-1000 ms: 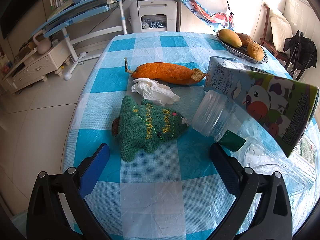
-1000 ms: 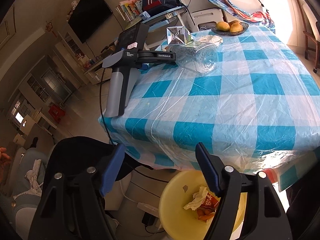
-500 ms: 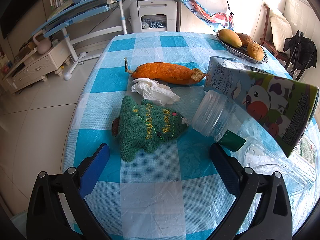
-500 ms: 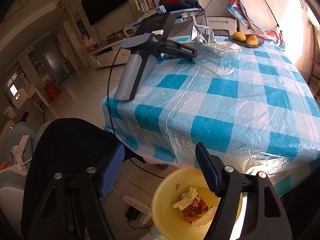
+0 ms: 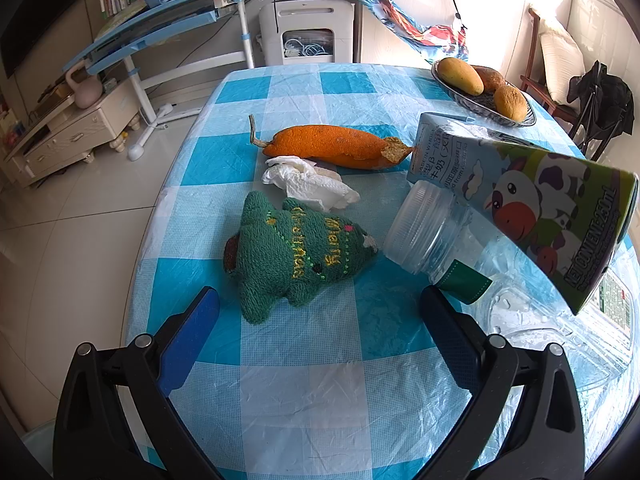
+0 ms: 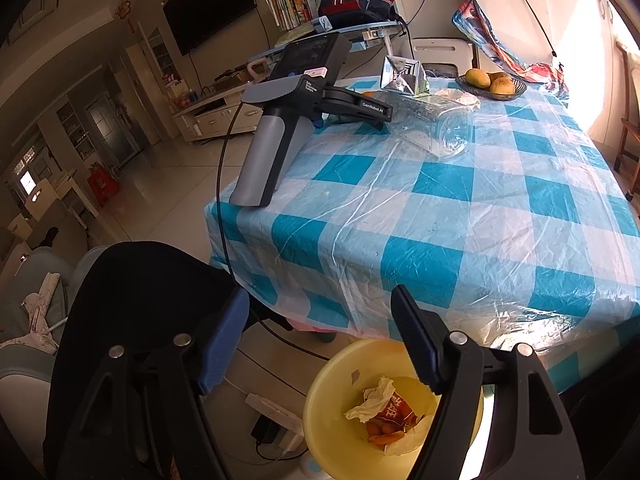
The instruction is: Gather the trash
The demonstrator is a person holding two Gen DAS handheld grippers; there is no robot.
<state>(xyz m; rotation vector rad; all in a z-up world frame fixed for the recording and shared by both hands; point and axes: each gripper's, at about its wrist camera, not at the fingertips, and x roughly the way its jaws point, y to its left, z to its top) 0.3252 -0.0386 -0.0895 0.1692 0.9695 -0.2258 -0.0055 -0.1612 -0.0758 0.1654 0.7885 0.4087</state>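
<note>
In the left wrist view my left gripper point(image 5: 316, 320) is open and empty, resting on the checked table point(image 5: 304, 380). Before it lie a green knitted Christmas tree point(image 5: 296, 256), a crumpled white tissue point(image 5: 308, 184), an orange peel point(image 5: 336, 146), a clear plastic bottle point(image 5: 432, 236) on its side and a milk carton point(image 5: 532, 204) on top of it. In the right wrist view my right gripper point(image 6: 320, 336) is open and empty above a yellow bin point(image 6: 340, 384) holding a tissue, a wrapper and peel. The left gripper's grey handle point(image 6: 272, 152) lies on the table corner.
A bowl of fruit point(image 5: 484, 88) stands at the table's far right, and also shows in the right wrist view point(image 6: 492, 82). A black chair back point(image 6: 132, 320) is left of the bin. A power strip point(image 6: 272, 420) lies on the floor.
The right gripper has swung left and tilted up beside the table; the bin stays below it. The left gripper and the things on the table have not moved.
</note>
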